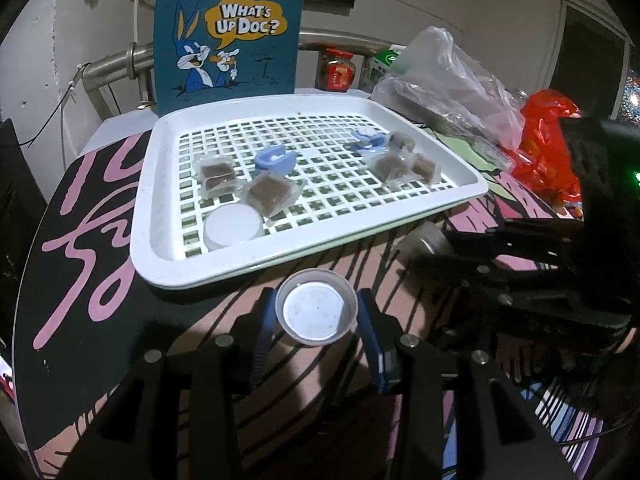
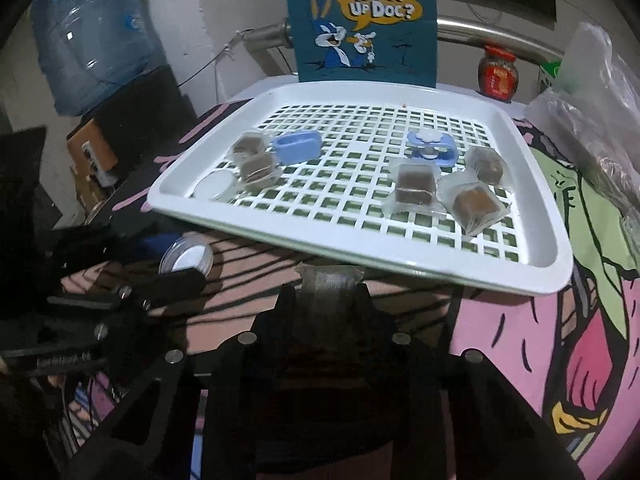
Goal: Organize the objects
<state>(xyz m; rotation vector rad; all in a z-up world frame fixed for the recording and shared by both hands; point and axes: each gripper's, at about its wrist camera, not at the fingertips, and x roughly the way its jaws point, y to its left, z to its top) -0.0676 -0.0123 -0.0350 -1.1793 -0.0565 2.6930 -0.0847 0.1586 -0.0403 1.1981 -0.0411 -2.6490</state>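
Note:
My left gripper (image 1: pixel 317 312) is shut on a small round clear container (image 1: pixel 316 306) with a white base, held above the table just in front of the white slotted tray (image 1: pixel 160 216). My right gripper (image 2: pixel 329 285) is shut on a small clear wrapped packet (image 2: pixel 330 281) just before the tray's near rim (image 2: pixel 400 268). In the tray lie several wrapped brown cubes (image 1: pixel 267 195) (image 2: pixel 414 185), a round white lid (image 1: pixel 233 226), a blue clip (image 1: pixel 276 161) and a blue-white clip (image 2: pixel 430 147). The right gripper also shows in the left wrist view (image 1: pixel 460 248).
A blue Bugs Bunny box (image 1: pixel 228 32) stands behind the tray. A red-lidded jar (image 2: pixel 498 74), clear plastic bags (image 1: pixel 448 84) and a red bag (image 1: pixel 550 140) crowd the right side. A water bottle (image 2: pixel 90 36) stands at far left. The table has a cartoon-print cover.

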